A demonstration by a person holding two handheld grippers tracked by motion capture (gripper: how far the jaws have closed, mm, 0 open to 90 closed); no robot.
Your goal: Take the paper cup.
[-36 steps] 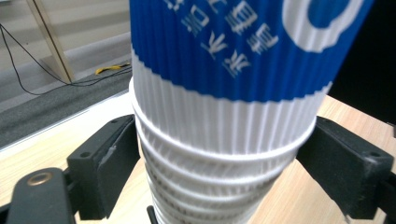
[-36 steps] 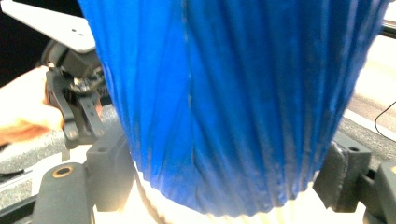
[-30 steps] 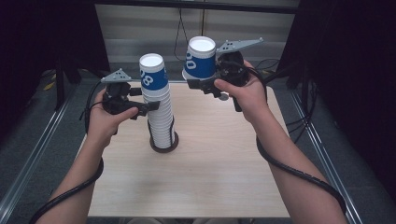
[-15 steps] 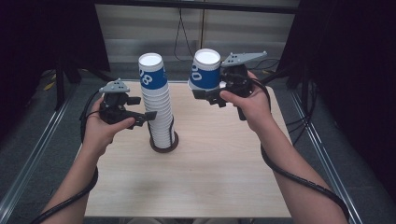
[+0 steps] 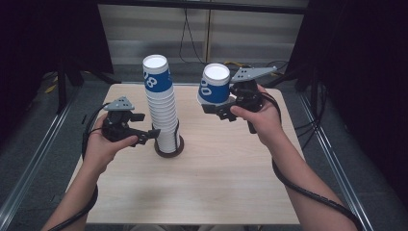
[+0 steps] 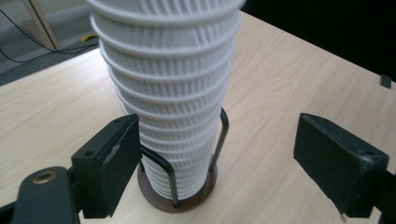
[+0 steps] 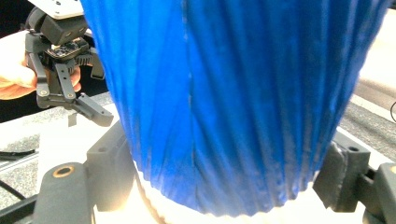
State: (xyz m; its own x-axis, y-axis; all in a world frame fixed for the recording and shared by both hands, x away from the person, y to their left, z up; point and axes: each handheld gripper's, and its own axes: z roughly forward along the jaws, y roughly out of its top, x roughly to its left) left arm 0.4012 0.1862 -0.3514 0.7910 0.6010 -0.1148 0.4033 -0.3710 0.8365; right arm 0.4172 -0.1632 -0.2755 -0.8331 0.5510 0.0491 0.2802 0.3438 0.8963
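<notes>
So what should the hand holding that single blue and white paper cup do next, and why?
Probably lower it to a bare patch of the pale wooden table. The right gripper is clamped on the blue and white paper cup, held off the tall stack of ribbed cups, while the left gripper sits open by the stack's wire holder.

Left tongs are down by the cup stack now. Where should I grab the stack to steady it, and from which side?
Grip the stack of cups low, just above the wire holder, coming level from the person's left as the left tongs already do. The ribbed white walls give the pads purchase, the stack is widest and stiffest near its base, and the upright wires leave gaps for the pads.
</notes>
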